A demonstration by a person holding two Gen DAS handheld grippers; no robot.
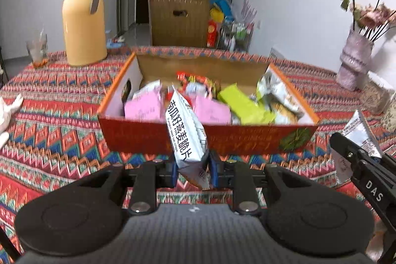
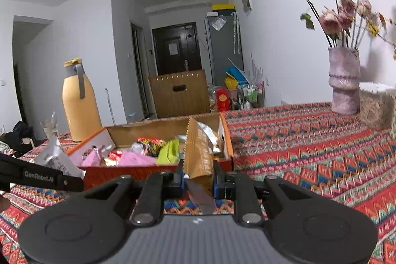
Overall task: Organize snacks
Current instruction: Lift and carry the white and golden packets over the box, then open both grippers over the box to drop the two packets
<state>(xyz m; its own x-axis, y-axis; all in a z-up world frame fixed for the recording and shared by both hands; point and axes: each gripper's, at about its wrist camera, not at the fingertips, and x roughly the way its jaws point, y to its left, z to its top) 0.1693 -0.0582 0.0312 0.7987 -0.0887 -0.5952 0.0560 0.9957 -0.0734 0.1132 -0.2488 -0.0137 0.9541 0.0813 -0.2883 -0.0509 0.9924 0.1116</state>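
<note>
An open red-and-orange cardboard box (image 1: 247,140) on the patterned tablecloth holds several snack packets in pink, green, red and silver. My left gripper (image 1: 192,168) is shut on a white snack packet with black lettering (image 1: 186,132), held upright just before the box's near wall. My right gripper (image 2: 198,177) is shut on a brown-gold snack packet (image 2: 198,152), held near the box's (image 2: 123,172) right end. The right gripper's arm and its packet also show at the right of the left wrist view (image 1: 358,160).
A yellow thermos jug (image 1: 83,24) and a glass (image 1: 37,48) stand at the far left of the table. A vase of dried roses (image 2: 344,81) and a lidded container (image 2: 376,105) stand at the far right. A brown cardboard box (image 1: 179,21) stands behind the table.
</note>
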